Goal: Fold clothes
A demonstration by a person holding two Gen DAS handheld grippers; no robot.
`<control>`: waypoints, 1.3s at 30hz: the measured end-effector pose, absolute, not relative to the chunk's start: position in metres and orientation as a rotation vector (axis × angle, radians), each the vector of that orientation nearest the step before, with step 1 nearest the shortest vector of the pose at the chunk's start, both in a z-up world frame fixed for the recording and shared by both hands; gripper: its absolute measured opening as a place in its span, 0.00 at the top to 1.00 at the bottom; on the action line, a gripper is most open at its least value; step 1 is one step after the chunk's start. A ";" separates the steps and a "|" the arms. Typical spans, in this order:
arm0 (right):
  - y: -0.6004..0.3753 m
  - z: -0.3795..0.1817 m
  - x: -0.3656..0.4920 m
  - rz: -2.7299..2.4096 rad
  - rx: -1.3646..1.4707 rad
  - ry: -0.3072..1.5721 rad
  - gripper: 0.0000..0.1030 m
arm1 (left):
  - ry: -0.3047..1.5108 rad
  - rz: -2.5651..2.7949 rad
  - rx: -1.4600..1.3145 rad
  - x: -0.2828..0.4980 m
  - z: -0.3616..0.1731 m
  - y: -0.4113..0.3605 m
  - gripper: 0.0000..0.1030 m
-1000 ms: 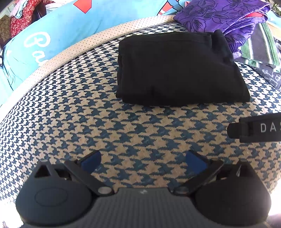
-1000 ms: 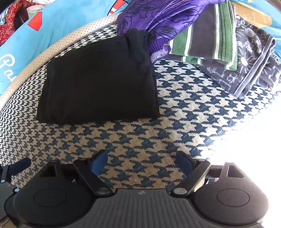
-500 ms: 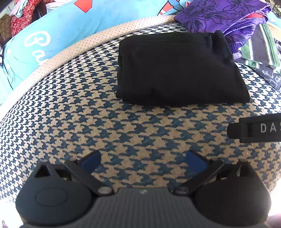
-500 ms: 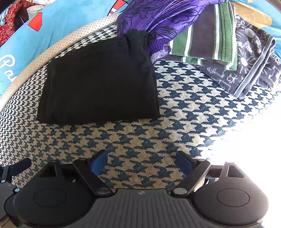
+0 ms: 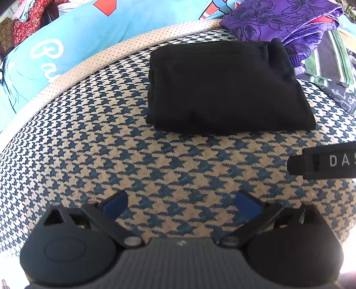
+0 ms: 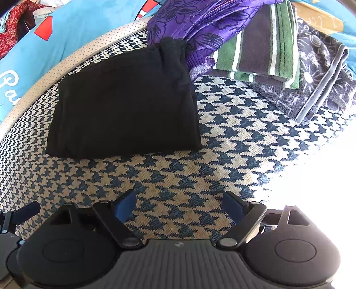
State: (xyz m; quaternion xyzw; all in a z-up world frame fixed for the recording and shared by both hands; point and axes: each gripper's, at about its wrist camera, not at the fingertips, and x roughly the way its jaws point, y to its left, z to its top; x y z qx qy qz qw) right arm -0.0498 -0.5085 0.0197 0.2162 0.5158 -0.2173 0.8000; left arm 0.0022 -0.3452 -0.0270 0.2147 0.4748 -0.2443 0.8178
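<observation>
The black garment [image 5: 229, 89] lies folded into a flat rectangle on the houndstooth cover [image 5: 155, 160], toward the far side of that surface. In the right wrist view, its far right corner touches the purple flowered cloth [image 6: 200, 20].

Left gripper [image 5: 181, 204]: jaws spread wide, nothing between them. It hovers over bare houndstooth cover, on the near side of the garment and apart from it. The blue pads [image 5: 248, 205] touch no cloth.

Right gripper [image 6: 179, 205]: jaws likewise spread wide, nothing between them. It also sits over bare cover, on the near side of the garment, with a clear strip of pattern between pads and fabric. One of its fingers enters the left wrist view at the right edge.

Surroundings:
- A green striped towel [image 6: 260, 51] rests folded on a dark patterned cloth [image 6: 322, 73], to the right of the purple cloth.
- A light blue sheet [image 5: 89, 37] with white lettering runs beyond the cover's dotted cream edge [image 5: 66, 77].
- Strong glare whitens the lower right of the right wrist view.
</observation>
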 end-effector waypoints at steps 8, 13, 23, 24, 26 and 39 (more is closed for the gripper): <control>-0.508 0.020 -0.050 -0.467 0.463 1.107 0.18 | 1.014 -0.525 0.458 0.001 -0.028 -0.346 0.00; -0.508 0.020 -0.050 -0.467 0.463 1.108 0.18 | 1.016 -0.527 0.458 0.000 -0.028 -0.346 0.00; -0.506 0.020 -0.050 -0.467 0.459 1.107 0.18 | 1.017 -0.527 0.451 0.000 -0.027 -0.344 0.00; -0.506 0.020 -0.049 -0.467 0.459 1.107 0.18 | 1.018 -0.527 0.449 0.000 -0.027 -0.343 0.00; -0.506 0.020 -0.049 -0.466 0.458 1.108 0.18 | 1.019 -0.527 0.447 0.000 -0.028 -0.342 0.00; -0.507 0.019 -0.048 -0.464 0.453 1.112 0.18 | 1.018 -0.534 0.447 -0.001 -0.027 -0.342 0.00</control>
